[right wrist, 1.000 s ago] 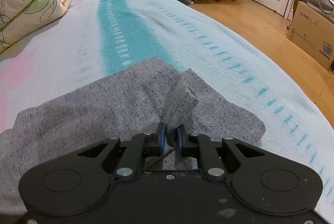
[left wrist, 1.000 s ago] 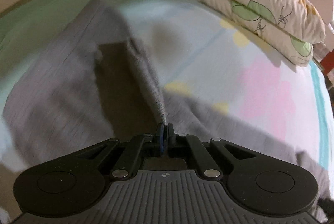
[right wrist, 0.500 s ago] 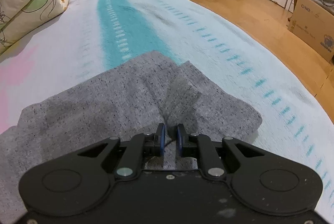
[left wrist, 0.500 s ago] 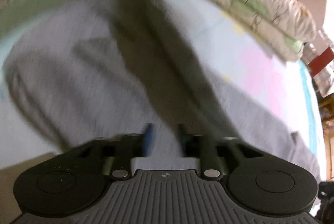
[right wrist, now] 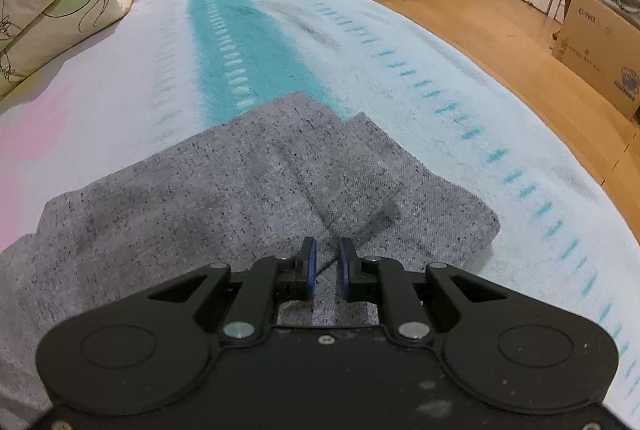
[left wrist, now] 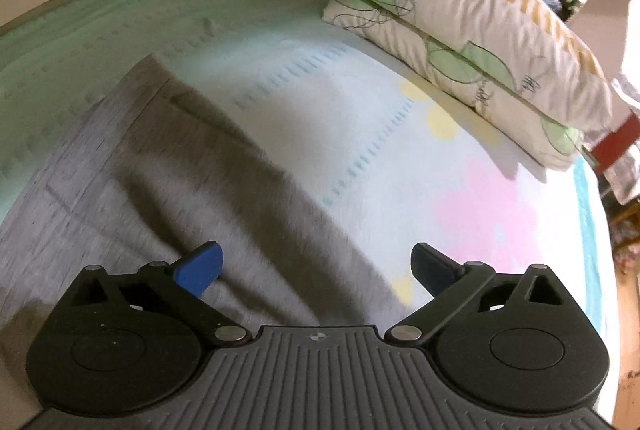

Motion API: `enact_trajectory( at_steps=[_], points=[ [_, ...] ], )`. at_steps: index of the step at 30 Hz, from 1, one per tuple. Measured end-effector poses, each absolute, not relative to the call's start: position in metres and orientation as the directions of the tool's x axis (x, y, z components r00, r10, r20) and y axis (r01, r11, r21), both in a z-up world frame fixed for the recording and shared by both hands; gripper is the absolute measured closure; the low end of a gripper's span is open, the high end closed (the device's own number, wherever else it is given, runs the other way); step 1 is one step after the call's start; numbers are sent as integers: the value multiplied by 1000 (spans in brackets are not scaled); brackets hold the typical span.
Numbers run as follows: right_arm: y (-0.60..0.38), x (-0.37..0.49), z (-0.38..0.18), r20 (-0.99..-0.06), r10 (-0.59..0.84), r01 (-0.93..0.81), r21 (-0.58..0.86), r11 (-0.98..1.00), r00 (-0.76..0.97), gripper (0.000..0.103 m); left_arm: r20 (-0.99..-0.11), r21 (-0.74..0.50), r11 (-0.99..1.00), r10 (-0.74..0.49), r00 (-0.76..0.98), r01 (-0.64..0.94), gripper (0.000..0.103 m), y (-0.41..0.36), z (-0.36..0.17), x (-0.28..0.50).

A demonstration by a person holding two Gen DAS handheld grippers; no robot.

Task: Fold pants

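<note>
Heather-grey knit pants (right wrist: 224, 197) lie spread on the pastel striped bed sheet (right wrist: 256, 41), one leg doubled over the other, far end just short of the teal stripe, well apart from the folded floral quilt (left wrist: 472, 13). Left tongs (left wrist: 316, 266) gape wide over the pants, holding nothing; right tongs (right wrist: 327, 268) sit close together with a narrow gap, low on the hem corner, and whether cloth is pinched I cannot tell. Judgement: to finish this fold well, settle the right-hand corner flat, square the offset leg edges, press out the centre crease, then lift away without dragging fabric.
</note>
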State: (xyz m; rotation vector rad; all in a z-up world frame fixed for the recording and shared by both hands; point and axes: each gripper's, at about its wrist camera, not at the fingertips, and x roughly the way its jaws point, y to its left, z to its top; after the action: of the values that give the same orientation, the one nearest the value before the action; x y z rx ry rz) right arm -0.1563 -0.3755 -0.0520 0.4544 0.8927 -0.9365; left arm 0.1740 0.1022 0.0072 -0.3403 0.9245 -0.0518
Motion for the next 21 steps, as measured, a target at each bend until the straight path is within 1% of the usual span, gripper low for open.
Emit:
enact_trajectory(
  at_steps=[4, 10, 12, 15, 17, 18, 19, 20, 21],
  points=[
    [-376, -155, -55, -825, -493, 841, -41, 539, 276, 89, -805, -291, 948, -167, 569, -133, 1, 99, 2, 196],
    [-370, -150, -59, -810, -522, 823, -89, 562, 268, 89, -881, -195, 972, -116, 459, -129, 1, 71, -25, 233],
    [-371, -149, -60, -807, -523, 823, -83, 561, 275, 88, -904, -158, 980, -93, 417, -123, 1, 62, -37, 242],
    [-375, -153, -60, -805, -515, 833, -50, 552, 293, 88, -929, -135, 980, -74, 364, -145, 1, 55, -54, 248],
    [-377, -154, -61, -803, -514, 835, -37, 548, 302, 88, -943, -135, 978, -78, 324, -157, 5, 54, -64, 249],
    [-377, -154, -61, -801, -516, 835, -38, 549, 304, 88, -948, -120, 980, -66, 311, -156, 25, 54, -66, 248],
    [-376, -154, -61, -799, -519, 834, -41, 551, 304, 88, -954, -93, 984, -45, 298, -149, 55, 53, -67, 247],
    [-376, -153, -61, -797, -522, 832, -45, 553, 304, 88, -959, -58, 989, -16, 283, -138, 64, 52, -68, 244],
    [-375, -152, -61, -796, -524, 831, -48, 554, 303, 88, -961, -35, 991, 2, 275, -128, 70, 53, -68, 240]
  ],
)
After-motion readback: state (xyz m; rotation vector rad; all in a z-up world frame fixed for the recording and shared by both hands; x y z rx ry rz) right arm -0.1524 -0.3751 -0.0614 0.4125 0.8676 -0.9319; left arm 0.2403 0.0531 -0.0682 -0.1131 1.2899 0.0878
